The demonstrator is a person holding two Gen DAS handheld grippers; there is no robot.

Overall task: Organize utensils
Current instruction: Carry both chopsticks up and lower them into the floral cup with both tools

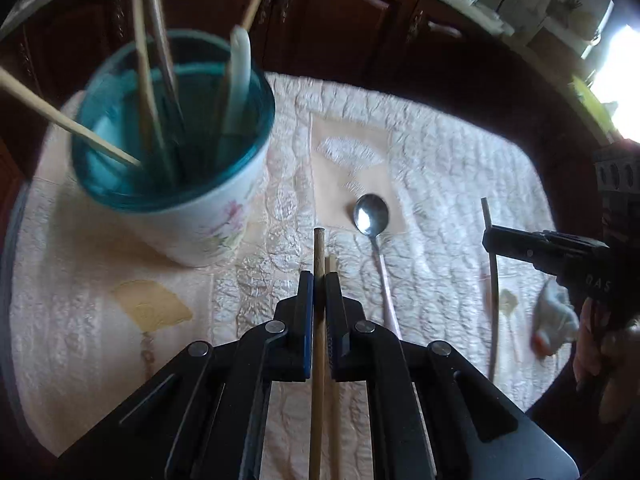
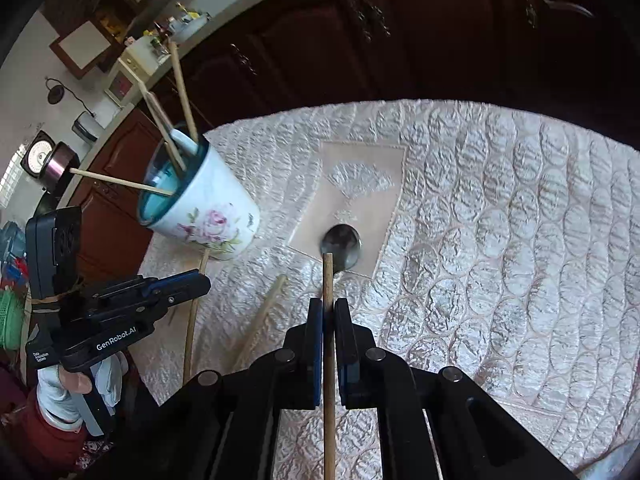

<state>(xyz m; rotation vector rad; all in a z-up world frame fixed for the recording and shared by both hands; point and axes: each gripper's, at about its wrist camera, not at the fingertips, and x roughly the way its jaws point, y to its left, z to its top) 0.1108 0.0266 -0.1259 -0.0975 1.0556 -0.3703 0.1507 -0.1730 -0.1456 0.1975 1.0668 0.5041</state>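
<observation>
Both grippers are clamped on thin round wooden chopsticks: left gripper [image 1: 319, 280] jaws pinch 1 stick [image 1: 318, 344], right gripper [image 2: 329, 306] jaws pinch another [image 2: 329, 360]. Shiny steel spoon [image 1: 372, 216] lies just ahead on the quilted cloth [image 1: 440, 152]. Floral cup [image 1: 208, 220] sits ahead-left of the left jaws.

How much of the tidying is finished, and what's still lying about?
Done: several chopsticks and a white spoon already stand in the floral cup. In hand: the left gripper and right gripper are each shut on a chopstick. Left: another chopstick and the metal spoon on the quilted cloth.
</observation>
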